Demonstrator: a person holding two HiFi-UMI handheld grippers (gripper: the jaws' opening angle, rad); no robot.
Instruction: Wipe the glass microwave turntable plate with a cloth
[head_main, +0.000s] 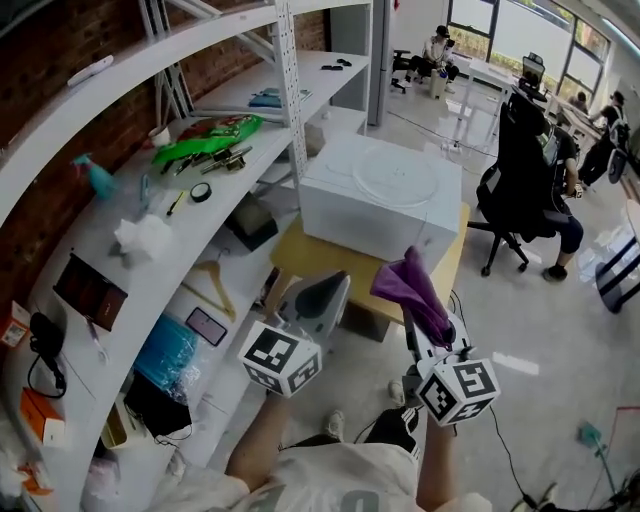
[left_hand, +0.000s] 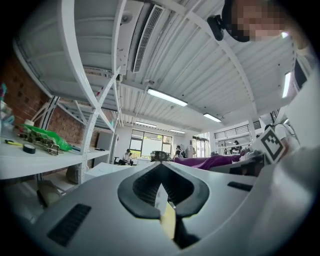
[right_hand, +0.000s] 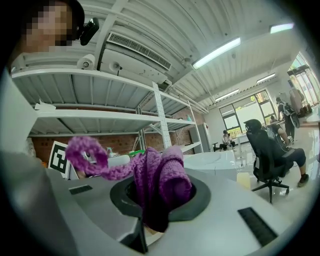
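Right gripper (right_hand: 150, 225) clamps cloth (right_hand: 160, 185); plate (head_main: 400, 175) perhaps atop microwave (head_main: 350, 220).

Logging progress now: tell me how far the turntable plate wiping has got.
Done: the purple cloth is clamped in the right gripper. In hand: both grippers are held short of the white box; the left gripper is shut and empty. Left: all the wiping; the glass plate lies on the box, not yet touched.
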